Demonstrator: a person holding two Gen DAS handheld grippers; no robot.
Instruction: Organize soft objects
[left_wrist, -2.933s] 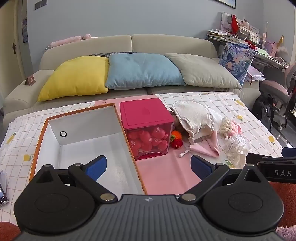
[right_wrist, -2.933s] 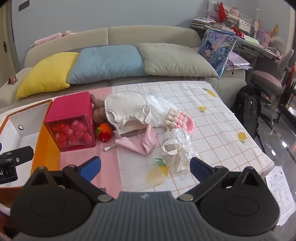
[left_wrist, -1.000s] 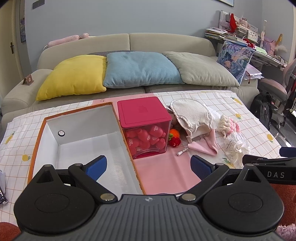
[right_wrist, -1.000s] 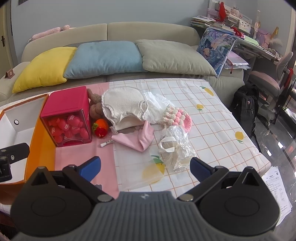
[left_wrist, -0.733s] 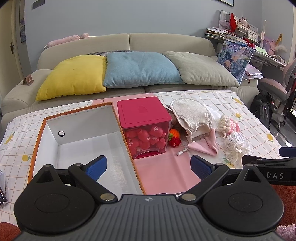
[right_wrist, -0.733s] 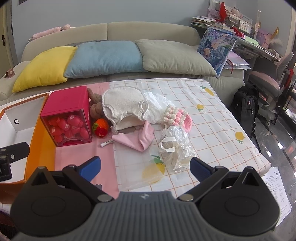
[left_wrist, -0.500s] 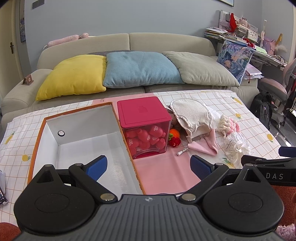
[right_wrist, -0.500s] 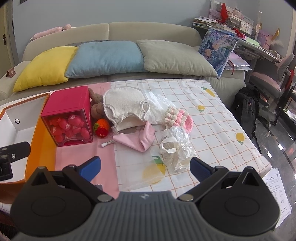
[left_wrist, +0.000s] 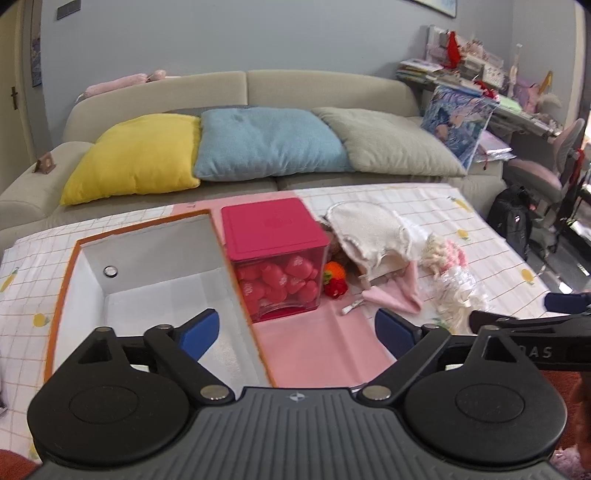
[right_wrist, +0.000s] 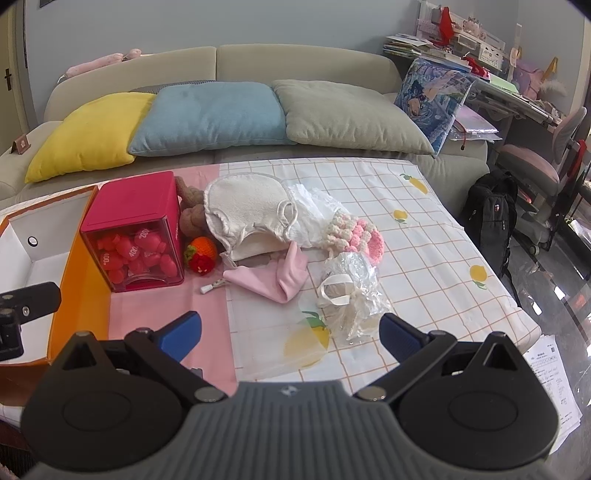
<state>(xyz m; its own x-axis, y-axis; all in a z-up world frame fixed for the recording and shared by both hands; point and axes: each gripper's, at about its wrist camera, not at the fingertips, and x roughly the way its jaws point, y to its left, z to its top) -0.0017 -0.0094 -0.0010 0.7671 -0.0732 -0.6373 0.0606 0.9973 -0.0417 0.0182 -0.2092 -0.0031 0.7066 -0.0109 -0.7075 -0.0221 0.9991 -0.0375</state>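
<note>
Left wrist view: the left gripper (left_wrist: 297, 334) hangs with its blue fingers spread wide and nothing between them, over the near end of the box (left_wrist: 66, 280). The box is open-topped, white inside with an orange rim, and its long axis runs away from the camera toward the sofa (left_wrist: 236, 92). Just right of it stands the red bin (left_wrist: 275, 236), touching or nearly touching the box wall. Past the bin lie the soft things: strawberry (left_wrist: 335, 282), cream cloth (left_wrist: 369, 232), pink cloth (left_wrist: 397, 297), crochet flowers (left_wrist: 448, 253) and clear bag (left_wrist: 456, 295). The right gripper's arm enters from the right edge.

Right wrist view: the right gripper (right_wrist: 290, 330) is likewise spread and empty, low over the tablecloth (right_wrist: 424, 258). The clear bag (right_wrist: 352, 295) sits just ahead, toward the right finger (right_wrist: 400, 334). Here a brown plush (right_wrist: 192, 214) shows, wedged between the red bin (right_wrist: 135, 229) and the cream cloth (right_wrist: 247, 214); the other view nearly hides it. The pink cloth (right_wrist: 275, 277) lies with its folded point toward the camera, a small white tag (right_wrist: 214, 285) beside it. Only a corner of the box (right_wrist: 79, 280) appears.
</note>
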